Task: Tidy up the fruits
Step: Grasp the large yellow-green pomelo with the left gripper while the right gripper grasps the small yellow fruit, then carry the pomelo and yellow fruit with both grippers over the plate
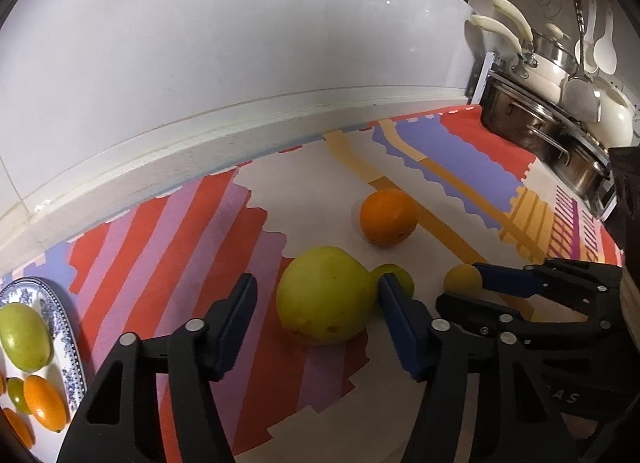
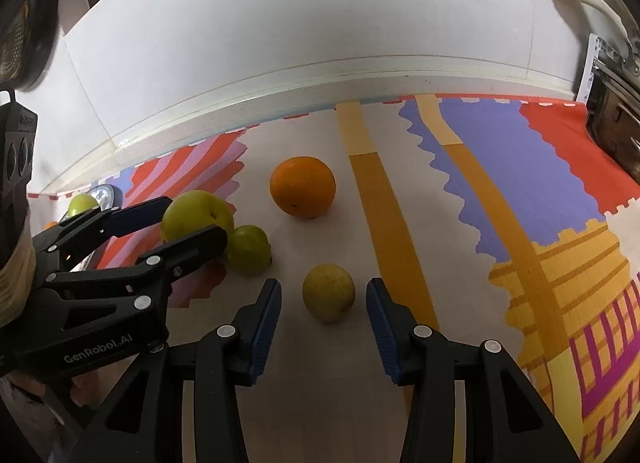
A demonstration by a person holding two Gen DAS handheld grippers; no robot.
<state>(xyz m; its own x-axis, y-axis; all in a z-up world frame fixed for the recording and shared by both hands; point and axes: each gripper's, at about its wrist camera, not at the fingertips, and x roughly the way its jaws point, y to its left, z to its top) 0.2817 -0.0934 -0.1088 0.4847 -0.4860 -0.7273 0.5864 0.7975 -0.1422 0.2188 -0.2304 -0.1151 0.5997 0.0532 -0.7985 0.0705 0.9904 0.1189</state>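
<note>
My left gripper [image 1: 316, 295] is open, with its jaws either side of a large yellow-green fruit [image 1: 326, 299] on the patterned mat; this fruit also shows in the right wrist view [image 2: 196, 215]. My right gripper [image 2: 323, 295] is open around a small yellow fruit [image 2: 329, 292], which also shows in the left wrist view [image 1: 462, 279]. A small green fruit [image 2: 248, 249] lies between the two. An orange [image 1: 387, 217] sits farther back, also in the right wrist view [image 2: 303, 186]. A blue-patterned plate [image 1: 64, 319] at the left holds several green and orange fruits.
A white wall and ledge [image 1: 200, 131] run along the back of the mat. Stacked metal pots and pans [image 1: 560, 135] with hanging utensils stand at the far right. A small clock-like object [image 2: 102, 193] stands near the plate.
</note>
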